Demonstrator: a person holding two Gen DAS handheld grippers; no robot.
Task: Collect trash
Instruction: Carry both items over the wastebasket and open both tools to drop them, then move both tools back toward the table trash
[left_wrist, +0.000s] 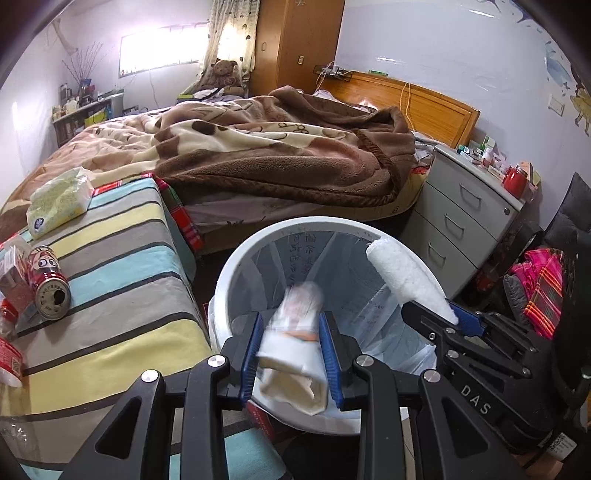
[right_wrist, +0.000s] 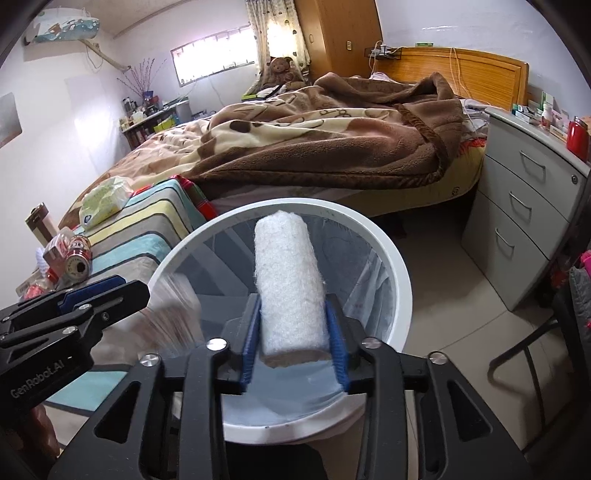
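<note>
A white trash bin (left_wrist: 229, 273) with a clear liner stands on the floor beside the striped table; it also shows in the right wrist view (right_wrist: 399, 266). Between the fingers of my left gripper (left_wrist: 291, 354), over the bin's near rim, is a crumpled white wrapper (left_wrist: 295, 347), motion-blurred; the fingers look slightly apart from it. My right gripper (right_wrist: 293, 343) is shut on a white fluffy roll (right_wrist: 288, 280) and holds it over the bin's opening. The roll (left_wrist: 406, 277) and right gripper (left_wrist: 454, 317) show at right in the left wrist view. The left gripper (right_wrist: 92, 299) shows at left in the right wrist view.
The striped table (left_wrist: 122, 266) at left holds a red can (left_wrist: 50, 282), a tissue pack (left_wrist: 59, 201), red-labelled containers (left_wrist: 9, 360) and other wrappers. A bed with a brown blanket (left_wrist: 266, 155) lies behind. A grey drawer unit (left_wrist: 465, 221) stands at right.
</note>
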